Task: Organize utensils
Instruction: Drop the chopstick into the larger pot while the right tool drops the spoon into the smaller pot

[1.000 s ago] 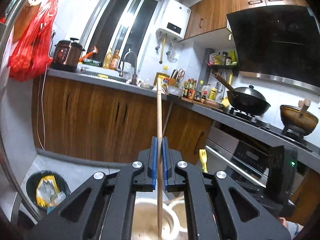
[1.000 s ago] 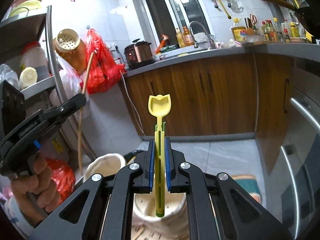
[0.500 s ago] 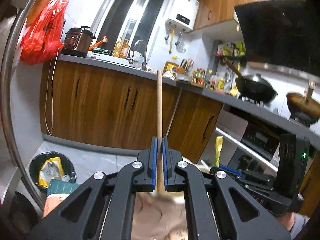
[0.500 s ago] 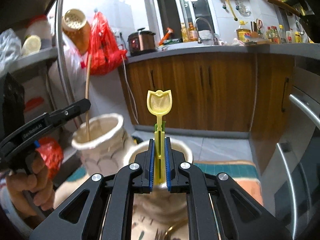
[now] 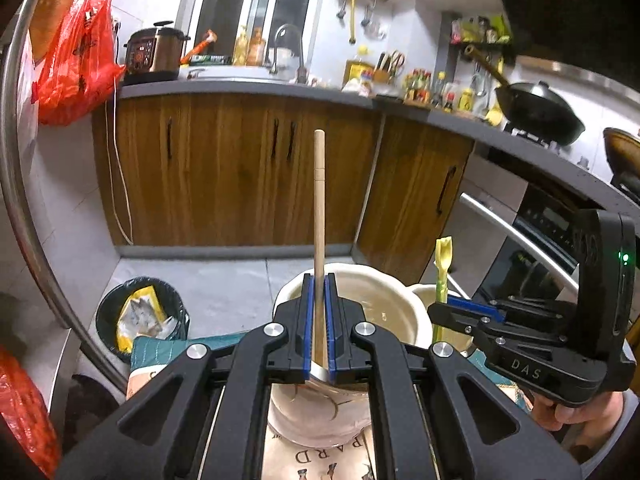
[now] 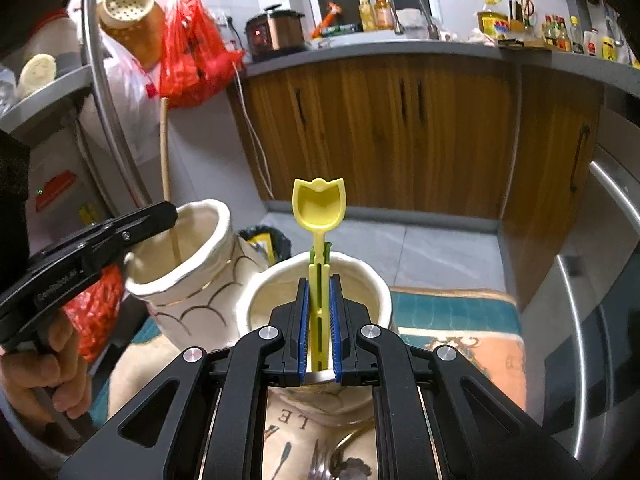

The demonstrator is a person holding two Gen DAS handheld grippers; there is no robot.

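My left gripper is shut on a wooden chopstick, held upright with its lower end inside a cream ceramic holder. It also shows in the right wrist view, where the chopstick dips into the scalloped holder. My right gripper is shut on a yellow tulip-shaped spoon, held upright over a second cream holder. In the left wrist view the right gripper holds the spoon over that second holder.
The holders stand on a patterned mat. Metal utensils lie on it near the bottom. A bin sits on the floor. Wooden cabinets lie ahead, an oven door on the right, a metal rack on the left.
Both grippers have come down and tilted toward the holders. The chopstick's lower end has gone into the left holder and the spoon's handle has sunk to the right holder's mouth.
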